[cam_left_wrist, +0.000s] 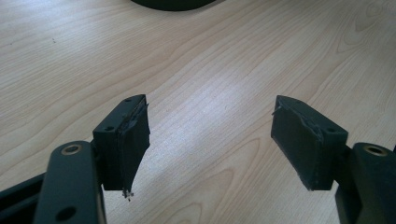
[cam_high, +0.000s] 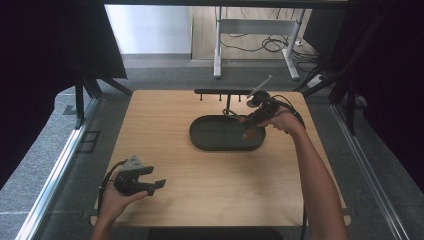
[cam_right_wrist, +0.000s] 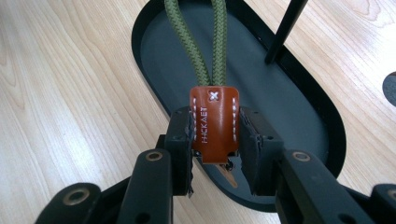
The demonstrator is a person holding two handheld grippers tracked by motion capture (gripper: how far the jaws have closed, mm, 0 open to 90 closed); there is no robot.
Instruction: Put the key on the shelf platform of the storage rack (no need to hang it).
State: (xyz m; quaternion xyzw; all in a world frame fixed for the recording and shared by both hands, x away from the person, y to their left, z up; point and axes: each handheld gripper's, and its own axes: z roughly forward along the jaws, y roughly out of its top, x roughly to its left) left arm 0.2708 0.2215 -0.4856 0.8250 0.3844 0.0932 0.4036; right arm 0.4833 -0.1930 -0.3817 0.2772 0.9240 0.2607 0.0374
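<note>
Right gripper view: leather tab clamped, cord loop hanging over the tray

Right gripper (cam_right_wrist: 215, 151) has its fingers (cam_right_wrist: 182, 137) clenched on the orange leather tab (cam_right_wrist: 214, 123) of a key-fob-style strap. Grip is on the tab's two side edges, stitched face toward the camera. My guess is the stiff leather gives a firmer bite than the round cord would. The olive braided cord (cam_right_wrist: 198, 46) runs as a doubled loop up and away from the tab, out of the top of the picture, so I can't tell from here what its far end sits on.

High view puts that gripper (cam_high: 251, 126) over the right end of the black oval tray (cam_high: 200, 142), just in front of the black peg rack (cam_high: 222, 92) standing at the tray's far edge. The cord (cam_high: 231, 113) seems to lead toward the rack's post — looks like hanging onto or lifting off a peg, can't tell which.

Tray contents: nothing lying on the floor of it that I can make out. A small brownish bit shows below the tab (cam_right_wrist: 229, 175) — part of the strap or a loose item, unclear. The rack's thin black post (cam_right_wrist: 285, 30) crosses the tray's far side.

Left gripper (cam_high: 150, 182) is parked near the front-left of the table (cam_high: 210, 200), well apart from the tray. Its fingers (cam_left_wrist: 126, 140) are released, spread wide over bare wood, holding nothing — idle, out of the way.
</note>
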